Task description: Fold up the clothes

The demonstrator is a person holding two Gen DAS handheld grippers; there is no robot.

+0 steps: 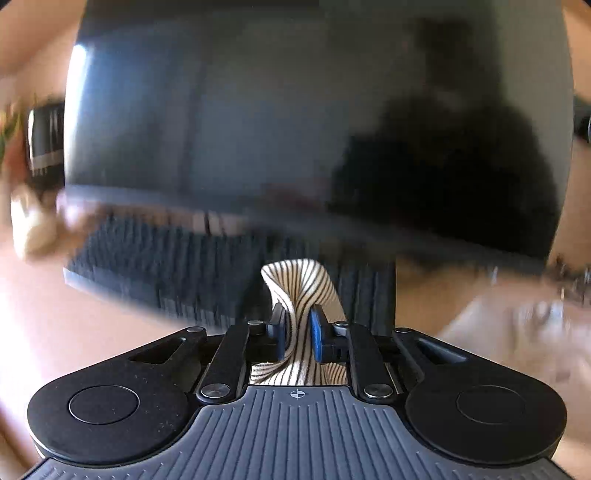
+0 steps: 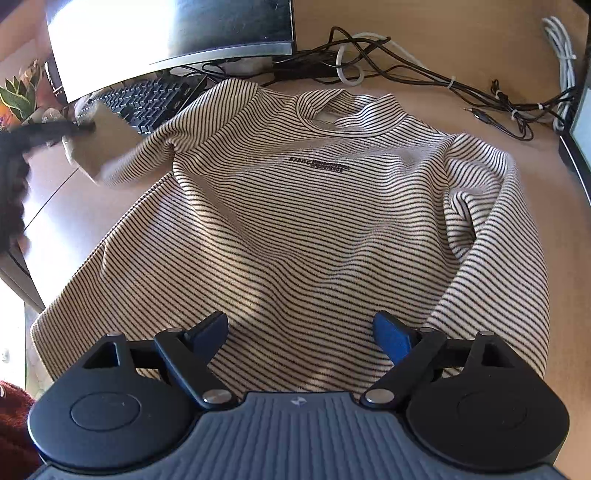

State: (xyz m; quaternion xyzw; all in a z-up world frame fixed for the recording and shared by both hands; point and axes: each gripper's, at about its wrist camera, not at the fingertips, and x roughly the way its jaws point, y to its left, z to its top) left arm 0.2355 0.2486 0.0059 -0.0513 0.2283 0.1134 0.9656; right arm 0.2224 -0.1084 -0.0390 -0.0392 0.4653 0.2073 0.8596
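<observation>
On the wooden desk point(image 2: 461, 74) in front of me the striped long-sleeved top point(image 2: 295, 206) lies chest side up, collar toward the monitor point(image 2: 170, 33) and hem toward my right tool. Its body is spread mostly flat with soft ripples. One sleeve runs down the right edge in a loose fold; the other is lifted off to the left, over the corner of the black keyboard point(image 2: 147, 101), where it blurs.

I judge the knit light, limp and a bit stretchy. It will sag from any single pinch and drag wrinkles behind it, so it should be held at seams and edges: cuff, shoulder or hem corner, with the two holds well apart. The ribbed surface should not slip in the pads.

My left gripper point(image 1: 297, 332) is clenched on a bunched ridge of the striped cloth, which twists up between the blue pads point(image 1: 317, 334); I take this for the raised sleeve end, though the blurred view does not settle it. My right gripper point(image 2: 299, 332) hangs released above the hem, jaws wide, touching nothing that I can see.

Past the collar lies a tangle of black and white cables point(image 2: 369, 55). A small succulent point(image 2: 18, 96) sits at far left, so a swinging sleeve could snag there
</observation>
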